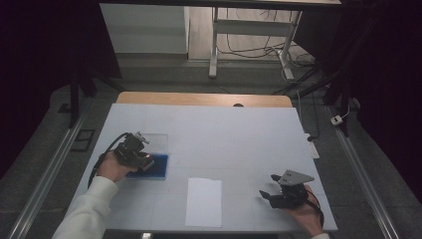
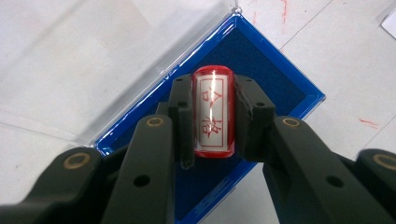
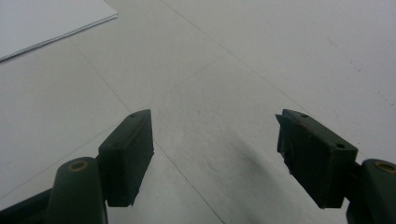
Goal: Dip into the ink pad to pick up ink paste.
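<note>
Stamp inked — paper not yet stamped

We pinched the red stamp (image 2: 213, 112) in our left gripper (image 2: 212, 116) over the blue ink pad (image 2: 275, 79); our right gripper (image 3: 215, 154) sat spread, the white paper (image 1: 204, 201) unmarked.

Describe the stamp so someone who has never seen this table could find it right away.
Start at the white table and go to the blue ink pad on its left side. Over it, the left gripper clamps the stamp, a small red cylinder with red characters on its white label.

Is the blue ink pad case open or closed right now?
Open. The blue ink pad case shows its dark pad bare, its clear lid flipped flat beside it, while the left gripper holds the red stamp over it.
</note>
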